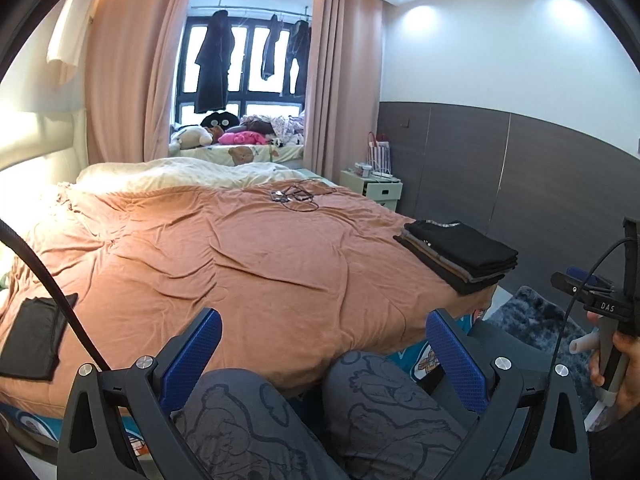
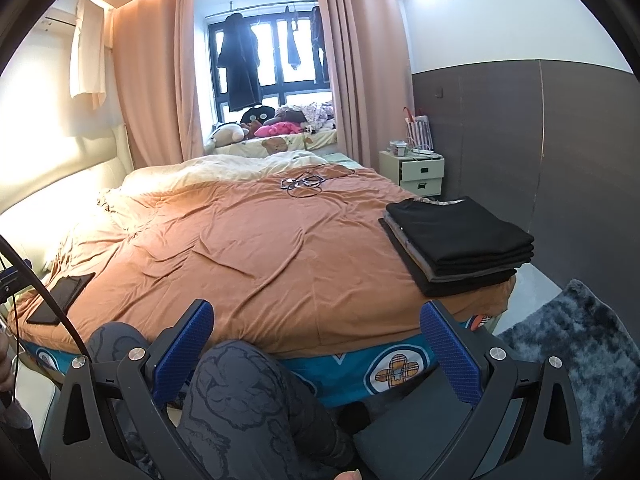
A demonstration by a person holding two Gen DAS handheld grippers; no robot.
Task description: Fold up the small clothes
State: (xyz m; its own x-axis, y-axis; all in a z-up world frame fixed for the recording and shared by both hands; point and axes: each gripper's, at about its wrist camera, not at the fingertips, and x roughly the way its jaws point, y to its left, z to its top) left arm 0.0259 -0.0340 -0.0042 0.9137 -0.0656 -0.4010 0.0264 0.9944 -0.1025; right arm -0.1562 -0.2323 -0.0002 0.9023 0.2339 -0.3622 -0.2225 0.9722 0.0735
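Observation:
A stack of folded dark clothes (image 1: 460,254) sits at the bed's near right corner; it also shows in the right wrist view (image 2: 456,246). One folded black garment (image 1: 32,332) lies flat at the bed's near left edge, also in the right wrist view (image 2: 60,298). My left gripper (image 1: 322,344) is open and empty, held off the foot of the bed above the person's knees. My right gripper (image 2: 316,340) is open and empty too, at the foot of the bed. The right gripper's body shows at the left view's right edge (image 1: 608,312).
The bed (image 1: 240,248) has an orange cover with cables and small devices (image 1: 296,196) far across it. A white nightstand (image 2: 420,172) stands by the right wall. A grey shaggy rug (image 2: 580,360) lies on the floor at right. Plush toys (image 1: 224,134) fill the window ledge.

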